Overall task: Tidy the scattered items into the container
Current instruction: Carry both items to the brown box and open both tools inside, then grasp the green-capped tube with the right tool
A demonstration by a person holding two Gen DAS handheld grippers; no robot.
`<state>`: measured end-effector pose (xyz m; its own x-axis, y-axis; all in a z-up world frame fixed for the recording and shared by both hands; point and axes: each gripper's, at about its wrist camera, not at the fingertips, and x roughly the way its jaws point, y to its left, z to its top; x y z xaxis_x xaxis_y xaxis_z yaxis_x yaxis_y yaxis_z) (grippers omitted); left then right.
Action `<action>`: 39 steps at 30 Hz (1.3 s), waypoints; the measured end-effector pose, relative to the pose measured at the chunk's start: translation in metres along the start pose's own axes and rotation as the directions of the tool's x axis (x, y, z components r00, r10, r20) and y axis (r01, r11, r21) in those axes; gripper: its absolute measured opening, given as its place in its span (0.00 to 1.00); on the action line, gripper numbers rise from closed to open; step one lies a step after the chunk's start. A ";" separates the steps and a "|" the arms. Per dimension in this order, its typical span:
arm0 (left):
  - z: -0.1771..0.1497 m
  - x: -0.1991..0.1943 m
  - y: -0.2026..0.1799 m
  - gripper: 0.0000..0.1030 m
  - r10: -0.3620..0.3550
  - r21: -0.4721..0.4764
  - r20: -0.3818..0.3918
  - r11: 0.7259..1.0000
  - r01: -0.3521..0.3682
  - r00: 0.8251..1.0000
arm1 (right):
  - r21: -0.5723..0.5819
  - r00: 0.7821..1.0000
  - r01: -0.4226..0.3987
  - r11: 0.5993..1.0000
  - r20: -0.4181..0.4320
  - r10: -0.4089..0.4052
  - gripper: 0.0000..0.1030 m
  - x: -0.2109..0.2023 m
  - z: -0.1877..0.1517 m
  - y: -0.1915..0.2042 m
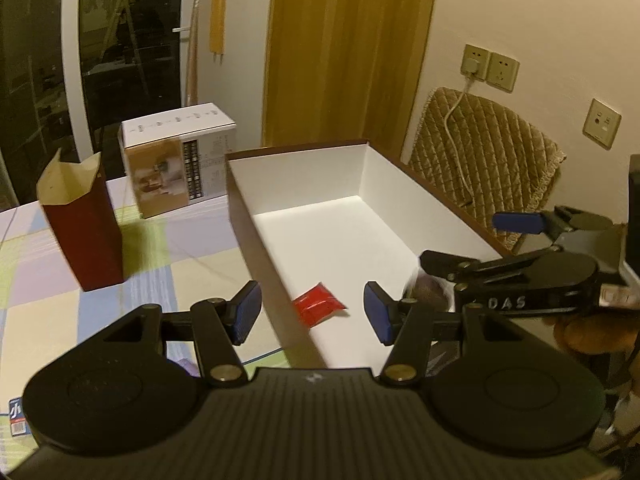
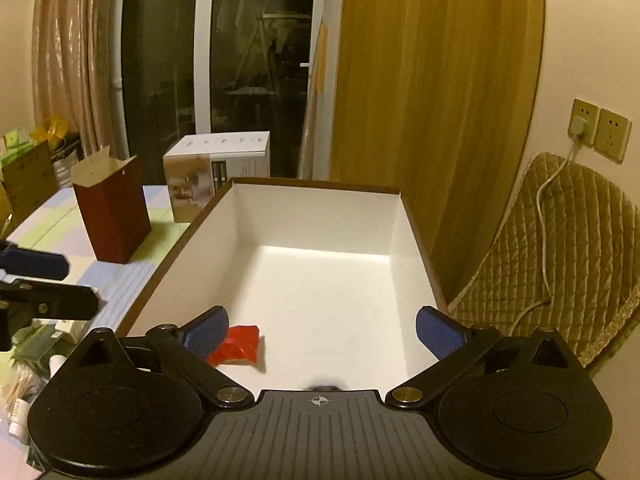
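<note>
The red packet (image 1: 318, 304) lies flat on the white floor of the box (image 1: 240, 184), near the box's left wall at the near end; in my right wrist view it sits at lower centre-left, the packet (image 2: 238, 345) partly behind my left-hand pad. A dark, blurred round item (image 1: 428, 288) shows in the box's near right corner in the left view, just beside my right gripper (image 1: 460, 244); I can't tell what it is. In the right view only a dark sliver (image 2: 324, 387) peeks over the gripper body.

My left gripper (image 1: 316, 312) hangs over the box's near left wall, jaws partly spread with nothing between the pads. My right gripper (image 2: 322, 334) sits over the box's near end, jaws spread wide and holding nothing.

The box (image 2: 412, 248) is otherwise bare, its brown rim running toward upper centre. Left of it on the checked tablecloth (image 1: 180, 248) stand a dark red carton (image 1: 88, 236) with its top open and, behind it, a printed white carton (image 1: 176, 164). A quilted cushion (image 2: 560, 248) leans at right beneath the wall sockets (image 2: 598, 130).
</note>
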<state>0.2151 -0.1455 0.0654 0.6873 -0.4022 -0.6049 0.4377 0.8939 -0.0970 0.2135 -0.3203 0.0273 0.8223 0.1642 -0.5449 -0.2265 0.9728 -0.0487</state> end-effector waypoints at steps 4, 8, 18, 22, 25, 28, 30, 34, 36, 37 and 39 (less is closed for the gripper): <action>-0.007 -0.015 0.018 0.50 0.033 -0.032 0.006 0.999 -0.032 0.999 | -0.004 1.000 -0.007 1.000 0.027 0.007 1.00 -0.014 0.002 0.004; -0.019 -0.037 0.044 0.50 0.081 -0.062 0.004 0.995 -0.080 0.997 | -0.015 0.996 -0.038 0.999 0.086 0.039 1.00 -0.042 0.002 0.022; -0.077 -0.098 0.110 0.52 0.219 -0.131 -0.046 0.966 -0.224 0.975 | -0.006 0.969 -0.231 0.973 0.087 0.231 1.00 -0.090 -0.031 0.116; -0.104 -0.109 0.123 0.52 0.244 -0.133 -0.060 0.959 -0.250 0.968 | 0.003 0.958 -0.286 0.958 -0.005 0.286 0.88 -0.075 -0.058 0.152; -0.123 -0.108 0.123 0.52 0.234 -0.083 -0.073 0.967 -0.240 0.969 | 0.005 0.949 -0.303 0.953 -0.088 0.302 0.79 -0.057 -0.073 0.172; -0.140 -0.104 0.122 0.52 0.200 -0.013 -0.088 0.979 -0.202 0.976 | -0.030 0.938 -0.317 0.948 -0.158 0.309 0.51 -0.040 -0.079 0.190; -0.148 -0.103 0.121 0.52 0.192 0.021 -0.097 0.981 -0.191 0.977 | -0.040 0.935 -0.316 0.948 -0.185 0.304 0.50 -0.029 -0.083 0.197; -0.153 -0.102 0.125 0.51 0.178 0.012 -0.103 0.984 -0.178 0.979 | -0.031 0.923 -0.324 0.946 -0.231 0.308 0.41 -0.006 -0.089 0.214; -0.153 -0.101 0.129 0.51 0.178 -0.002 -0.104 0.984 -0.179 0.978 | -0.038 0.922 -0.321 0.946 -0.242 0.303 0.41 -0.002 -0.100 0.220; -0.154 -0.100 0.131 0.51 0.182 -0.007 -0.107 0.983 -0.184 0.977 | -0.041 0.921 -0.320 0.947 -0.249 0.300 0.41 0.002 -0.103 0.225; -0.155 -0.098 0.136 0.51 0.186 -0.026 -0.112 0.981 -0.190 0.976 | -0.040 0.917 -0.320 0.947 -0.264 0.299 0.41 0.011 -0.108 0.232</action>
<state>0.1170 0.0468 -0.0111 0.6873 -0.2043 -0.6971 0.2841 0.9588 -0.0008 0.1138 -0.1107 -0.0804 0.5489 0.3982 -0.7349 -0.4985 0.8617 0.0946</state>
